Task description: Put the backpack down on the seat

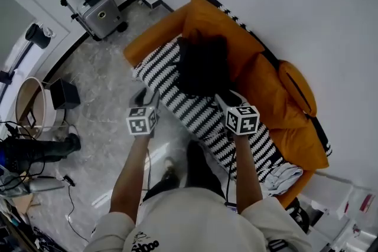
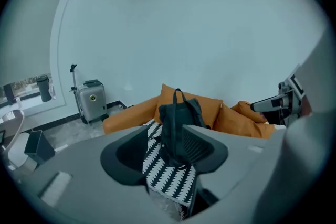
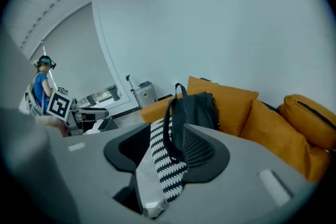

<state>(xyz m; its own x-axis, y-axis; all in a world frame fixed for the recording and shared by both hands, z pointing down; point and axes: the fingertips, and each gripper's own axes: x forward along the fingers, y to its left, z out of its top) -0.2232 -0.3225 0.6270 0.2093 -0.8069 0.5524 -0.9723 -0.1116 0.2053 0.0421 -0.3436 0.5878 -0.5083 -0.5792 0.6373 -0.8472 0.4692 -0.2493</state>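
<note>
In the head view the black backpack [image 1: 204,65] stands on the striped seat [image 1: 195,108] of the orange sofa [image 1: 260,77], upper centre of the frame, against the back cushion. The left claw [image 1: 142,97] and right claw [image 1: 224,98] hang just below it, apart from it. In the left gripper view the left claw [image 2: 167,152] is partly open and empty, with the backpack [image 2: 178,113] beyond at centre. In the right gripper view the right claw [image 3: 165,152] is likewise half-spread and holds nothing. The backpack [image 3: 197,110] is at centre, with a silver suitcase [image 3: 144,93] behind it.
</note>
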